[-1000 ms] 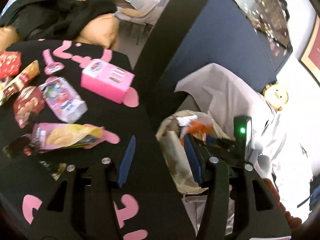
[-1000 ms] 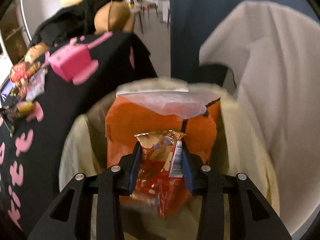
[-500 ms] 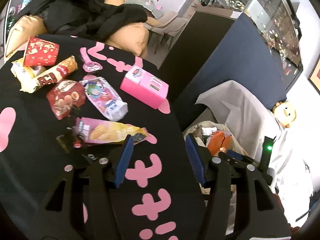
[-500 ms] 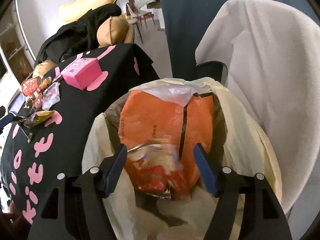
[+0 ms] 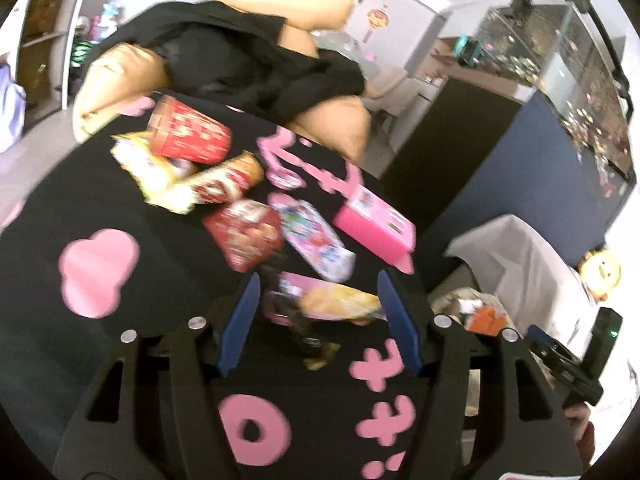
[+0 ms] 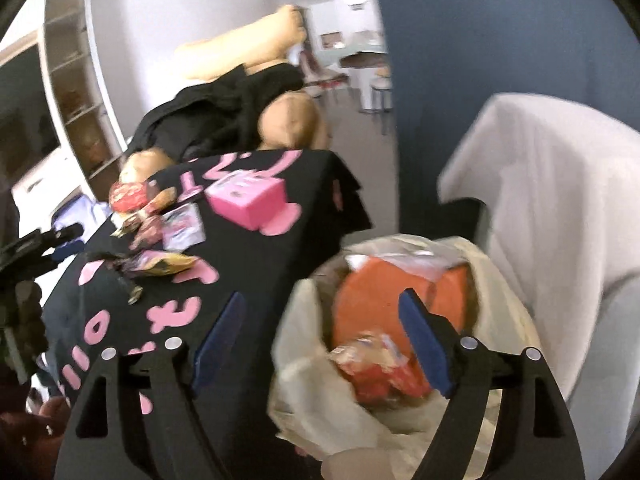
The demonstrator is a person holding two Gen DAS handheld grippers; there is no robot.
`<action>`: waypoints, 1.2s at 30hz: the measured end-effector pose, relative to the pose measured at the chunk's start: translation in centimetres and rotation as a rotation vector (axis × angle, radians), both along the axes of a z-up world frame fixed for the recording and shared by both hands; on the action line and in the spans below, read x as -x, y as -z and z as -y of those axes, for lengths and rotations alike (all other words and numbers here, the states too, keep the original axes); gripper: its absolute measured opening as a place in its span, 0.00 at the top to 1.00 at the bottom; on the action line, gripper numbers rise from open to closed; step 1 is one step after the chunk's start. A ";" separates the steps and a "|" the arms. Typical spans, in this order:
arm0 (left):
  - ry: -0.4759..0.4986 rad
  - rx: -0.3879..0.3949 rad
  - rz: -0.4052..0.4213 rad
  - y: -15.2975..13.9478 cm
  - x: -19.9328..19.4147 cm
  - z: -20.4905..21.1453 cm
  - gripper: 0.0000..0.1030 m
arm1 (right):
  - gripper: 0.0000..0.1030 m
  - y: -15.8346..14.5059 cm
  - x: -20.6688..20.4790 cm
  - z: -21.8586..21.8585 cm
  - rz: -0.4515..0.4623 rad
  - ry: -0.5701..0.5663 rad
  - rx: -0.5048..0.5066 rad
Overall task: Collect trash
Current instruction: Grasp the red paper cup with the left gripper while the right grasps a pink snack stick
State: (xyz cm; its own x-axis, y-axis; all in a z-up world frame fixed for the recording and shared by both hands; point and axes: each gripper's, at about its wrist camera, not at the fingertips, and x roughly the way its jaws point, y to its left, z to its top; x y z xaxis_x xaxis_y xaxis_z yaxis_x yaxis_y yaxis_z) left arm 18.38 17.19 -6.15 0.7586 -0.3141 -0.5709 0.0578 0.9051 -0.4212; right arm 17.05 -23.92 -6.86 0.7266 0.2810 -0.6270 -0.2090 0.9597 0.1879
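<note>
My left gripper (image 5: 320,320) hangs over the black tablecloth (image 5: 132,320), its jaws opening. A pink and yellow snack wrapper (image 5: 336,300) lies between the blue pads (image 5: 240,316), untouched. Beyond it lie a red pouch (image 5: 244,236), a pink-white pouch (image 5: 312,240), a red-white stick wrapper (image 5: 224,184) and a red cup (image 5: 188,136). My right gripper (image 6: 320,344) is above the cream trash bag (image 6: 312,400), jaws opening wide with nothing held. A red snack wrapper (image 6: 376,364) lies loose in the bag against an orange bag (image 6: 372,300).
A pink box (image 5: 372,224) stands near the table's right edge, close to the trash bag (image 5: 476,304). A small dark wrapper (image 5: 316,348) lies just below the left fingers. Tan cushions with a black garment (image 5: 248,64) sit behind the table. A white-draped chair (image 6: 560,200) stands beside the bag.
The left gripper swung from the trash bag to over the table and widened around the pink and yellow wrapper. The right gripper let go of the red wrapper into the bag, opened and rose.
</note>
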 end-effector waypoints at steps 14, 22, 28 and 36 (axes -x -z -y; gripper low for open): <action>-0.114 -0.126 0.015 2.2 -1.2 -9.0 0.43 | 0.26 0.8 -4.1 -12.0 -0.016 -0.279 -0.004; -0.109 -0.140 0.019 2.3 -6.2 -12.1 0.43 | 0.26 1.4 -8.7 -15.8 -0.018 -0.252 0.054; -0.071 -0.168 0.070 1.2 -10.6 -11.9 0.43 | 0.26 1.2 -11.4 -17.7 0.000 -0.256 0.103; 0.022 -0.095 0.102 1.0 -17.1 -15.3 0.34 | 0.26 0.2 -15.0 -20.7 0.002 -0.343 0.135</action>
State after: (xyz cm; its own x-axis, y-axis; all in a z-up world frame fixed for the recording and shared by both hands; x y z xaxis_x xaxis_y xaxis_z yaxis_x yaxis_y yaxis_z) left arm 35.45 32.54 -7.13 0.8076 -0.2795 -0.5193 0.1160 0.9386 -0.3248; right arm 32.03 -3.23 -7.07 0.6058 0.4232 -0.6737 -0.5233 0.8498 0.0632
